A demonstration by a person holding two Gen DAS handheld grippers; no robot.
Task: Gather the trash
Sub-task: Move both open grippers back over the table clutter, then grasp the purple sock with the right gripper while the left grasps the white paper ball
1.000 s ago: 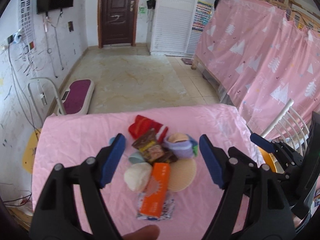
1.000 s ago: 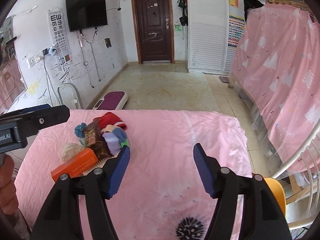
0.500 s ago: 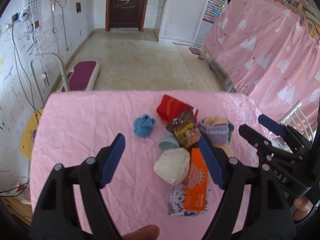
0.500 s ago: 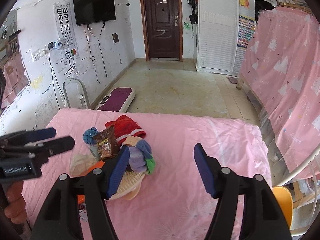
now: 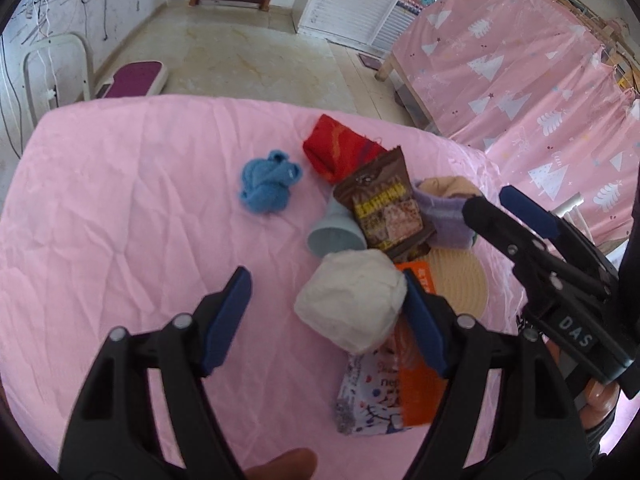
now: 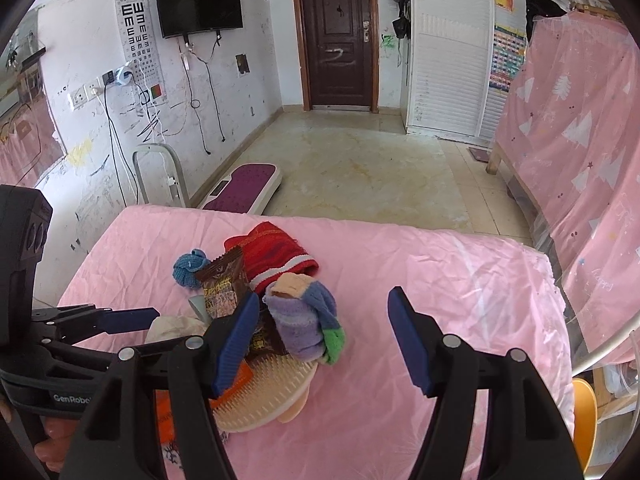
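While trash sits piled near table's (image 5: 100, 200) right edge, left gripper (image 5: 326, 322) hangs released beside white wad (image 5: 352, 300); right gripper (image 6: 320, 336) released, straddling socks (image 6: 306, 322), likely choosing first pick.

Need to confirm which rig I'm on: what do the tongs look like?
Both tongs, left and right, are matte black plastic frames with silver rivets and ribbed blue pads. White lettering reads "DAS" on the right one, "GenRobo" on the left. Bare fingers grip them; no cables or sleeves visible.

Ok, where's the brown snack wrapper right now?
In the left wrist view, the brown snack wrapper sits mid-pile, overlapping the red sock behind and the grey cup to its left.
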